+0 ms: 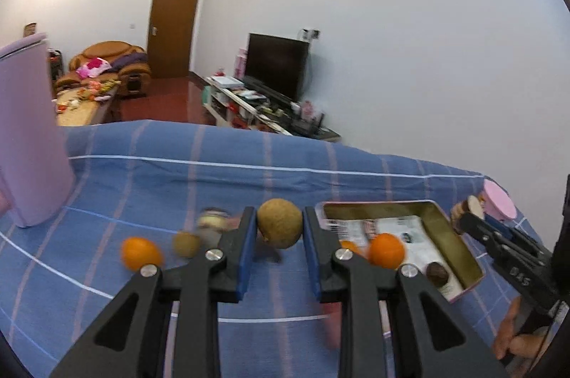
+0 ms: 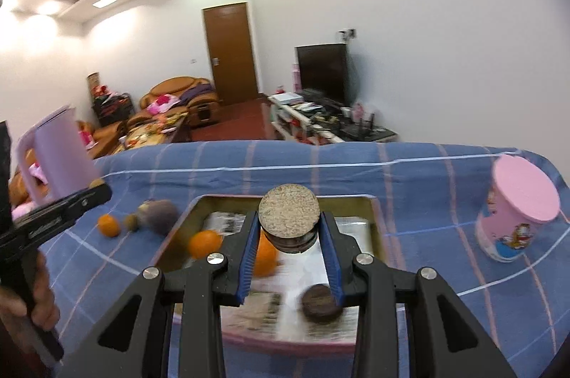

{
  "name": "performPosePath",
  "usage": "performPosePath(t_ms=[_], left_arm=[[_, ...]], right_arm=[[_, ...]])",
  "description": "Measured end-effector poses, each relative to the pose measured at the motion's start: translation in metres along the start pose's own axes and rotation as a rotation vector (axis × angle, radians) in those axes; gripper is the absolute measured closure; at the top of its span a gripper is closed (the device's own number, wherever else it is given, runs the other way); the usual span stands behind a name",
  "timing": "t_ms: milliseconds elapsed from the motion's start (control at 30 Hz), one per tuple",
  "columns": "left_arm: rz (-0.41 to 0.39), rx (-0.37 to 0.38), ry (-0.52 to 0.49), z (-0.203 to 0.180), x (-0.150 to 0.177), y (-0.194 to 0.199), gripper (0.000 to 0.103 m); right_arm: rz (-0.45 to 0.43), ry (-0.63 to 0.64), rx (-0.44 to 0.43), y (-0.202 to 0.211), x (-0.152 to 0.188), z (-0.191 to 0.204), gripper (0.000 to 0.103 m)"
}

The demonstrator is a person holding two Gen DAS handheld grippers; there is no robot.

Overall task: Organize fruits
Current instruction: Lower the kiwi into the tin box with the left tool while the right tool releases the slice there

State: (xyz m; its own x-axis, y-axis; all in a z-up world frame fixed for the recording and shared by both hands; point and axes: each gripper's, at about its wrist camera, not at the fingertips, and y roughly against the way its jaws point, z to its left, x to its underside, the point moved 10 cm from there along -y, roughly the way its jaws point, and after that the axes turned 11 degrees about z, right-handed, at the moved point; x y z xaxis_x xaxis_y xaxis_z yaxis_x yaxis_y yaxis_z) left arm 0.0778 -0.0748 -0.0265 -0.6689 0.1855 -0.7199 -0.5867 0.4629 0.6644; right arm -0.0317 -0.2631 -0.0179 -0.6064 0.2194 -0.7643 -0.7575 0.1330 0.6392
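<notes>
The shallow pink-rimmed tin tray (image 2: pixel 374 210), lined with printed paper and lying on the blue checked cloth (image 1: pixel 178 171), is the landmark here and evidently the collecting place for the fruit. The left gripper (image 1: pixel 279 228) is clamped on a round brownish-green fruit (image 1: pixel 279 223), possibly a kiwi or small pear, holding it clear of the cloth just left of the tray, presumably to carry it over the rim. The right gripper (image 2: pixel 289 228) is closed on a cut dark fruit (image 2: pixel 289 216), its pale speckled face turned up, hanging above the tray's middle; from the left wrist view it appears at the tray's far right corner (image 1: pixel 466 210), so a drop into the tray looks likely. Inside the tray lie two oranges (image 2: pixel 205 242) and a dark round half-fruit (image 2: pixel 322 303) near its front edge. Left of the tray, on the cloth, wait an orange (image 1: pixel 140 253), a small greenish-brown fruit (image 1: pixel 185 244) and a blurred purplish one (image 2: pixel 160 214). Well left of the tray stands a lilac jug (image 1: pixel 32 135); right of it, a pink-lidded cartoon tub (image 2: pixel 516 217), both outside the sorting.
</notes>
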Motion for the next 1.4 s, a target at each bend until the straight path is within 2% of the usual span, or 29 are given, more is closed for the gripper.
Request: performPosePath(t_ms=[100, 233, 333, 433, 600, 1100, 1400], left_arm=[[0.014, 0.006, -0.030, -0.033, 0.001, -0.009, 0.076], [0.071, 0.018, -0.045, -0.073, 0.012, -0.028, 0.076], [0.120, -0.004, -0.067, -0.096, 0.023, -0.042, 0.076], [0.159, 0.007, -0.052, -0.109, 0.031, -0.051, 0.076], [0.156, -0.077, -0.119, -0.116, 0.037, -0.054, 0.076], [0.172, -0.127, -0.158, -0.116, 0.043, -0.061, 0.076], [0.160, -0.149, -0.172, -0.118, 0.040, -0.061, 0.076]], right_arm=[[0.013, -0.032, 0.002, -0.004, -0.001, -0.018, 0.067], [0.037, -0.046, 0.010, -0.011, -0.003, -0.032, 0.067], [0.045, -0.042, 0.021, -0.015, -0.004, -0.040, 0.067], [0.063, -0.046, 0.015, -0.020, -0.001, -0.045, 0.067], [0.112, -0.065, -0.034, -0.033, 0.005, -0.044, 0.067], [0.162, -0.002, -0.039, -0.046, 0.017, -0.027, 0.067], [0.175, -0.009, -0.083, -0.050, 0.017, -0.021, 0.067]])
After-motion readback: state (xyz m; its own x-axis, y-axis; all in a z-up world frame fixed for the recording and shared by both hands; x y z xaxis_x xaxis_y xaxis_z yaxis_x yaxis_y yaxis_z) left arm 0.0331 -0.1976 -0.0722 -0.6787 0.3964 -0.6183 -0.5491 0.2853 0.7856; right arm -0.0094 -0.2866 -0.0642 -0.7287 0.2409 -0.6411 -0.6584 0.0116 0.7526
